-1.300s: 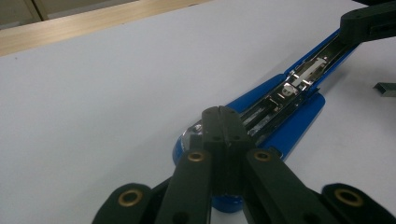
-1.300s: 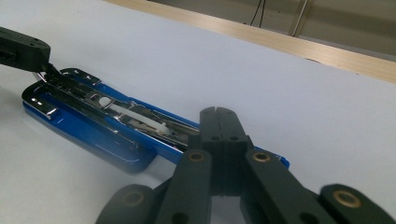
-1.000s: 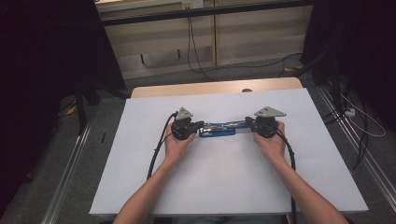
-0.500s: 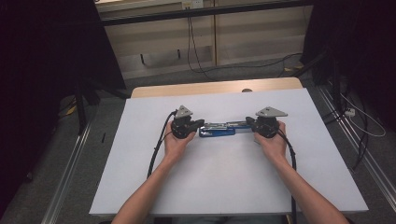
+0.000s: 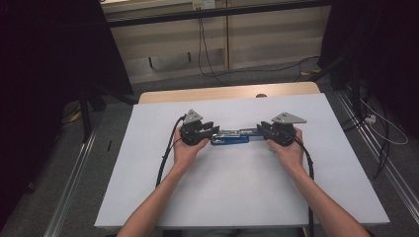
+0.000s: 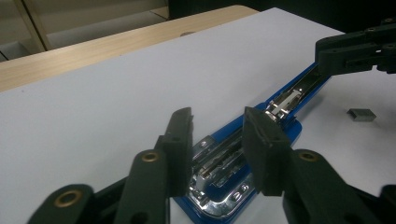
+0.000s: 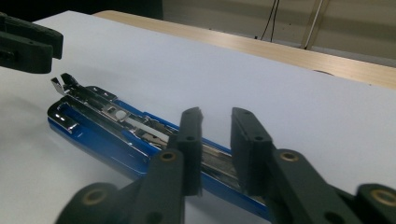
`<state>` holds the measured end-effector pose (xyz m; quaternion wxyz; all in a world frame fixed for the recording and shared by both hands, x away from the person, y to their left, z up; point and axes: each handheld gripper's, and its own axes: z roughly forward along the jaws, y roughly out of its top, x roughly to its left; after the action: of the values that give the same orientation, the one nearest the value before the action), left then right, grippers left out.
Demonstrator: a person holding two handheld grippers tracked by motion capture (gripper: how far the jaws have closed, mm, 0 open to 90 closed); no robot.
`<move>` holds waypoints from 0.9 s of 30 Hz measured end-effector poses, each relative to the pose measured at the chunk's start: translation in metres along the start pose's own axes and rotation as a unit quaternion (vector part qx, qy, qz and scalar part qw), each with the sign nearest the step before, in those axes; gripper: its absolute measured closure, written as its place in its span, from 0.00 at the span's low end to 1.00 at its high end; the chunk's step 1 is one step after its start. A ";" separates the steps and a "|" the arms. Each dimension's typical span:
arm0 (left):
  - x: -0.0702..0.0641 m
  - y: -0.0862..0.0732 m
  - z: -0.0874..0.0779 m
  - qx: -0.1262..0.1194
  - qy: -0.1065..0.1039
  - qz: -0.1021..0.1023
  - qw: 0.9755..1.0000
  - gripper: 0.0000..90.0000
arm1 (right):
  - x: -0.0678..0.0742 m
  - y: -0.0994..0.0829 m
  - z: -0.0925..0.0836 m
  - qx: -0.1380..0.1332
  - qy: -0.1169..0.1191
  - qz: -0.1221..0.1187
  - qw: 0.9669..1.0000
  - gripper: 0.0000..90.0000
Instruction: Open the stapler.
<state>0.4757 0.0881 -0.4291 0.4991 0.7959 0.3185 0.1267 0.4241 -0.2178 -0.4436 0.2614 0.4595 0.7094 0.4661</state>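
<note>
Forearms: two bare forearms came in from the near edge of the bench [image 5: 148, 197], each hand wrapped round a gripper.
Left gripper: the left gripper [image 6: 217, 140] stood part open, jaws astride the near-left end of the stapler [image 5: 232, 137] with a clear gap; they looked to close on nothing yet.
Right gripper: the right gripper [image 7: 215, 149] was likewise part open, jaws straddling the stapler's right end; whether the pads touched the metal could not be told.
Stapler, place: it lay flat mid-bench, long axis left to right, between the two grippers, swung open so the blue base and the chrome staple channel showed in line.
Stapler, handling: judged rigid and fairly heavy for its size, steel on a blue body; the chrome would likely be slippery and the hinge free, so one half could swing if lifted by the other.
Where to hold: probably across the blue side walls at each end, not on the polished rail or the sprung pusher.
Loose piece: a small grey block [image 6: 362, 115], perhaps a strip of staples, lay on the white sheet just right of the stapler.
Farther off: the wooden bench edge [image 5: 222, 93], then floor with cables.
Change: against the earlier pictures both grippers and the stapler sat much the same; no plain shift could be made out.
</note>
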 end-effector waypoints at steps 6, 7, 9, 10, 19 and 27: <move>-0.001 0.002 -0.002 -0.004 0.019 -0.003 1.000 0.43 | 0.001 0.000 0.000 -0.004 -0.001 0.009 1.000 0.65; -0.001 0.002 -0.002 -0.003 0.021 -0.004 1.000 0.40 | 0.000 0.000 0.000 -0.006 0.000 0.012 1.000 0.60; -0.001 0.003 -0.002 -0.004 0.023 -0.001 1.000 0.36 | -0.001 0.000 -0.001 -0.009 -0.003 0.017 1.000 0.47; -0.001 0.003 -0.002 -0.003 0.030 0.004 1.000 0.33 | -0.001 0.000 -0.001 -0.009 0.001 0.022 1.000 0.44; -0.001 0.004 -0.004 -0.012 0.026 -0.001 1.000 0.05 | 0.002 0.001 0.000 -0.018 -0.003 0.027 0.999 0.13; -0.005 0.005 -0.014 -0.002 0.009 0.003 1.000 0.05 | 0.004 0.002 -0.003 -0.021 -0.001 0.024 1.000 0.07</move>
<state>0.4663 0.0931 -0.4171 0.4977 0.7946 0.3200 0.1362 0.4206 -0.2154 -0.4402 0.2604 0.4712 0.6883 0.4862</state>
